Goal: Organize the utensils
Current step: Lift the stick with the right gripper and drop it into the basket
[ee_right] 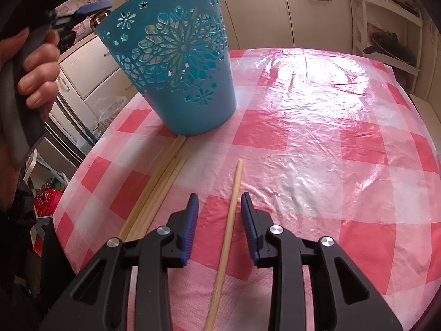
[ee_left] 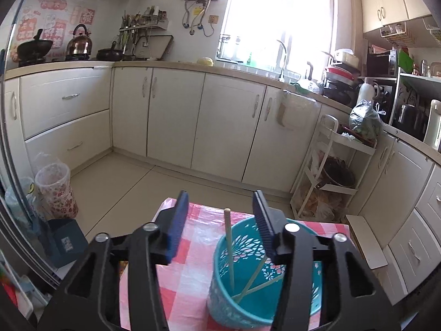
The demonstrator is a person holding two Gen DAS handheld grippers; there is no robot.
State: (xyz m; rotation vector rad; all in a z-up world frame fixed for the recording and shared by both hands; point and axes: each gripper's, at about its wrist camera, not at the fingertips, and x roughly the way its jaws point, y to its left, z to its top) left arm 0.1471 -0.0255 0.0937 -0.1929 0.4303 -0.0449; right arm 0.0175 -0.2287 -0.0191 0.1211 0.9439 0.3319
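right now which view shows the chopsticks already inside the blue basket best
The left wrist view: it looks down into the blue basket, where three chopsticks lean inside. The right wrist view shows only the basket's outer wall, its contents hidden.

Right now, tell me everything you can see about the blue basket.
The blue basket is a round, tapering tub that looks like plastic, its wall pierced with flower and star cutouts. It stands upright on the pink checked tablecloth. Three chopsticks lean inside it, and a bundle of chopsticks on the cloth reaches its base.
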